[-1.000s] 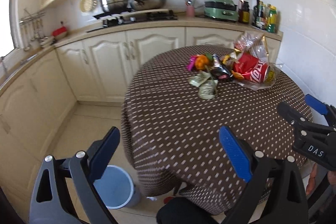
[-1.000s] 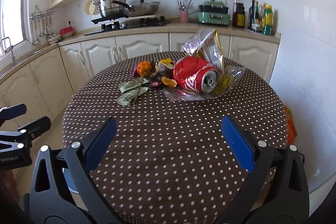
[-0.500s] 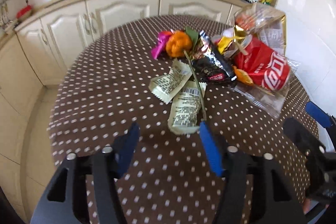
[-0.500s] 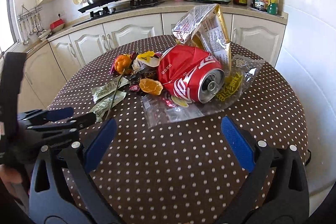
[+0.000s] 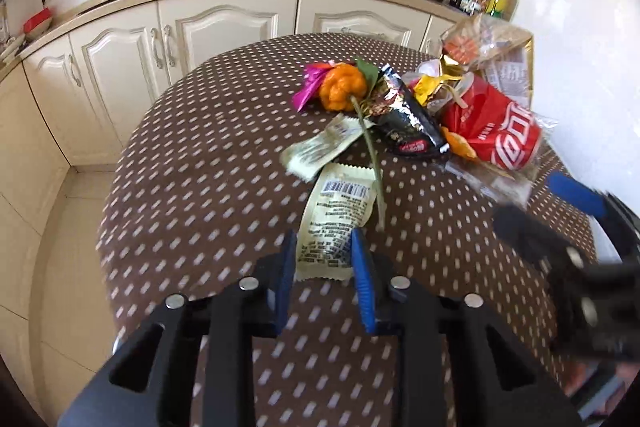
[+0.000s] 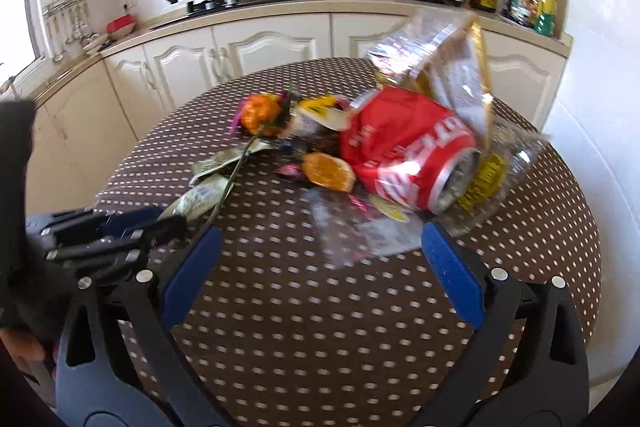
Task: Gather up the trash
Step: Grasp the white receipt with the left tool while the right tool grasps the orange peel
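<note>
- Straddling the near end of the flat pale-green barcode-printed wrapper (image 5: 334, 223), the left gripper (image 5: 323, 281) is seen with its blue fingers (image 5: 363, 283) narrowed to the wrapper's width; whether the wrapper is actually pinched cannot be told.
- The wrapper is laid flat on the round brown white-dotted surface (image 5: 208, 163), with a thin green stem (image 5: 372, 163) lying across its far corner.
- A second pale wrapper (image 5: 320, 149) is positioned just beyond, touching the first.
- The right gripper (image 6: 320, 267) is held with its fingers spread wide, empty, above the surface.
- The crushed red drink can (image 6: 408, 157) is lying on its side on a clear plastic bag (image 6: 360, 227), directly ahead of the right gripper.
- An orange peel piece (image 6: 328, 177) is located beside the can.
- An orange flower head (image 6: 260, 113) and a black foil packet (image 5: 404, 115) are grouped behind.
</note>
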